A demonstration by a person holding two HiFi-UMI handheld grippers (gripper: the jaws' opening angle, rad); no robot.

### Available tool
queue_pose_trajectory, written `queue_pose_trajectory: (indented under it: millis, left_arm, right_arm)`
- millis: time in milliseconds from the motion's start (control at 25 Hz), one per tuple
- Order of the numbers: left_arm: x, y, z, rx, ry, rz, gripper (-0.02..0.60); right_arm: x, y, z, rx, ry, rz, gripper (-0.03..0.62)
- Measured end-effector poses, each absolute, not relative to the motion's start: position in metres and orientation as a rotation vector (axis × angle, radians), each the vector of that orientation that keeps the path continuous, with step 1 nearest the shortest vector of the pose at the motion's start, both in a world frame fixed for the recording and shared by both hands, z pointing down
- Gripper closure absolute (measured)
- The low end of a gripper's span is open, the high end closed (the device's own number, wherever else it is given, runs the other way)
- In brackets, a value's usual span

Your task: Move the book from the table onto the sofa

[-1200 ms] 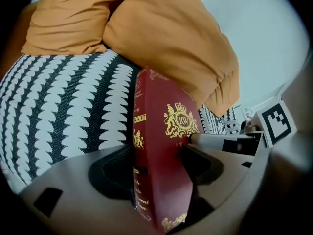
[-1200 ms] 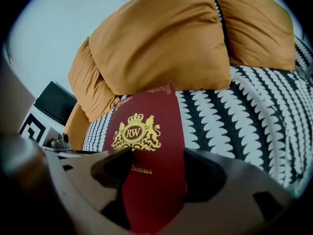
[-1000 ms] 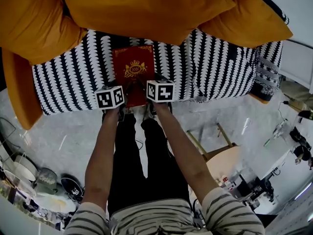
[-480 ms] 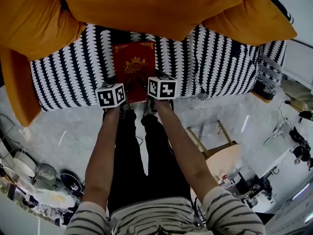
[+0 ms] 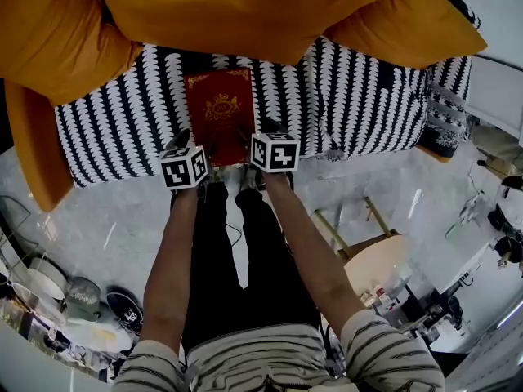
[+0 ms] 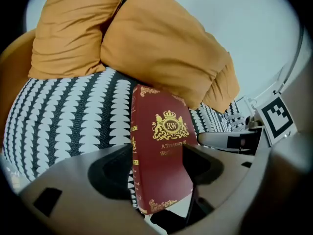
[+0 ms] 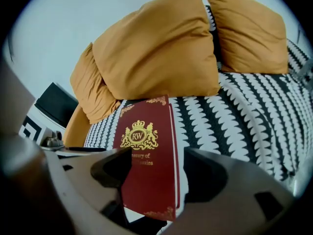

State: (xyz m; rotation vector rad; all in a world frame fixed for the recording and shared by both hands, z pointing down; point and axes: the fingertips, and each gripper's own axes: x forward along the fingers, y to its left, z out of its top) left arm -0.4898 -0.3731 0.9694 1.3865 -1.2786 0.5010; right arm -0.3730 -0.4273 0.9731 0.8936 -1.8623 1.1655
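Note:
The dark red book point(image 5: 219, 113) with a gold crest lies flat on the black-and-white patterned sofa seat point(image 5: 359, 104), its near end at the seat's front edge. My left gripper point(image 5: 194, 142) and right gripper point(image 5: 258, 131) flank that near end, side by side. In the left gripper view the book point(image 6: 164, 151) stands between wide-apart jaws, with its spine beside the left jaw. In the right gripper view the book point(image 7: 146, 165) also sits between wide jaws, and a strip of sofa shows between its page edge and the right jaw. Neither gripper presses on it.
Large orange cushions point(image 5: 237, 11) lean along the sofa back just beyond the book, and an orange armrest point(image 5: 33, 153) is at the left. On the grey floor stand a round wooden stool point(image 5: 372, 260) at the right and shoes and clutter point(image 5: 122, 313) at the lower left.
Both grippers have risen a little and drawn slightly back from the book's near end. The book stays put on the seat.

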Motion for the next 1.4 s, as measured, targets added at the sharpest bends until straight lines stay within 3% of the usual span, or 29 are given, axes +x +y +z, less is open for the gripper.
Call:
queue_pose_trajectory:
  millis: [480,600,840,1240,1400]
  left_arm:
    - [-0.468,-0.363,0.914,1.431,-1.283,0.488,0.285]
    - [-0.459,-0.357,0.902,1.435,-1.278,0.486,0.304]
    - [-0.444,-0.358,0.861,1.516,-1.296,0.481,0.392]
    - [-0.416,-0.355,0.756,1.721,-1.282,0.526,0.434]
    - [-0.409,-0.353,0.698,1.811,-1.292,0.518,0.466]
  right_arm:
    - [-0.373,-0.415,0.918,0.913,-1.93,1.174,0.267]
    - [-0.372,-0.408,0.904,0.896,-1.945,1.171,0.32]
    - [-0.363,-0.401,0.864,0.902,-1.99,1.174,0.358]
    - [-0.354,-0.378,0.756,0.912,-2.139,1.123,0.406]
    - [-0.346,-0.371,0.703,0.953,-2.198,1.112,0.455]
